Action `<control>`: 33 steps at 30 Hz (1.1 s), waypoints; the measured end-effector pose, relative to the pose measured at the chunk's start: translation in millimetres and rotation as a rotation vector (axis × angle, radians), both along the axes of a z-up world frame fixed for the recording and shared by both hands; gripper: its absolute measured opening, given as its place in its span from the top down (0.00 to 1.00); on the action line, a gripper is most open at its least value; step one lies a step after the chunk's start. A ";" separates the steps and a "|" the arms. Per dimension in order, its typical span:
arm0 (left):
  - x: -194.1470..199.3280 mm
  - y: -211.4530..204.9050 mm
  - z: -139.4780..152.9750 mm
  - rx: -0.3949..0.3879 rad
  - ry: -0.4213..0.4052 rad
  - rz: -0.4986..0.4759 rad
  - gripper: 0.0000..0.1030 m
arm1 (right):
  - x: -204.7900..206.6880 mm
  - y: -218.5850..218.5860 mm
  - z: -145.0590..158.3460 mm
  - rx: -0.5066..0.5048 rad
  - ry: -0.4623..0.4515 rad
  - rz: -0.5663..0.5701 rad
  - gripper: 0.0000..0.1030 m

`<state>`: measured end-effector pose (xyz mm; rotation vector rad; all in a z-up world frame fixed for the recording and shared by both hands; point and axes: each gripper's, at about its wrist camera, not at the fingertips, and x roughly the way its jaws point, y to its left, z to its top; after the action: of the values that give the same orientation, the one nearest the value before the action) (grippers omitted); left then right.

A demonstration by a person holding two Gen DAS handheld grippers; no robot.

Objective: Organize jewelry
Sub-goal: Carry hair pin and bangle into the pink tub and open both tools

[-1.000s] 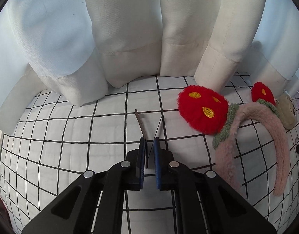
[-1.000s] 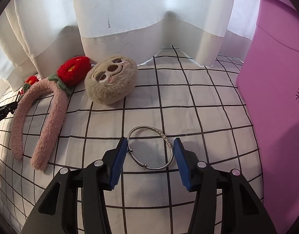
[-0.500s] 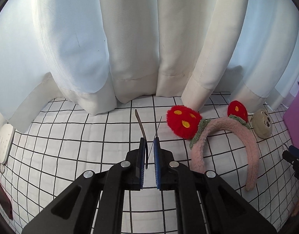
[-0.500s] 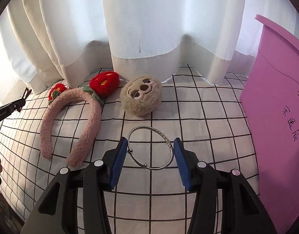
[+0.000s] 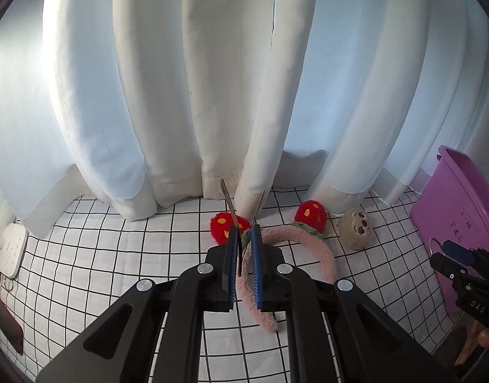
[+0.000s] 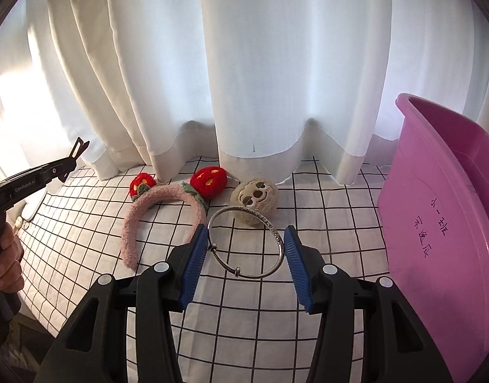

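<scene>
Gripping a silver bangle between its spread fingers, the right gripper hangs near the purple bin, while the left gripper pinches a thin hair clip.

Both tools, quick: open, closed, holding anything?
Left tool: closed on a thin, dark metal hair clip.
Right tool: closed across a round silver metal bangle, pads touching both sides.
</scene>
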<state>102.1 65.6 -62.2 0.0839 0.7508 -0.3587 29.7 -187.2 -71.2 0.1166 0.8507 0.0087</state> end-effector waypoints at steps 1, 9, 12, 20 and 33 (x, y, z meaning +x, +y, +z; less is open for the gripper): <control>-3.3 -5.2 7.0 -0.005 -0.009 -0.007 0.92 | -3.8 -2.0 6.9 0.002 -0.013 0.004 0.54; -32.8 -63.0 53.2 -0.039 -0.078 -0.113 0.92 | -35.1 -29.9 58.1 0.014 -0.123 0.008 0.54; -44.3 -90.9 64.2 -0.051 -0.091 -0.165 0.92 | -49.6 -46.8 77.4 0.010 -0.166 -0.010 0.54; -77.6 -179.7 77.5 -0.075 -0.107 -0.328 0.92 | -92.4 -118.0 103.2 -0.025 -0.217 -0.136 0.54; -130.8 -325.7 60.6 -0.045 -0.012 -0.546 0.91 | -157.7 -245.9 80.3 -0.010 -0.153 -0.386 0.54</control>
<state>-28.7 -260.2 -1.6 0.2508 0.7001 -0.8936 -127.9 -433.1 9.1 0.2664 0.6649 -0.3445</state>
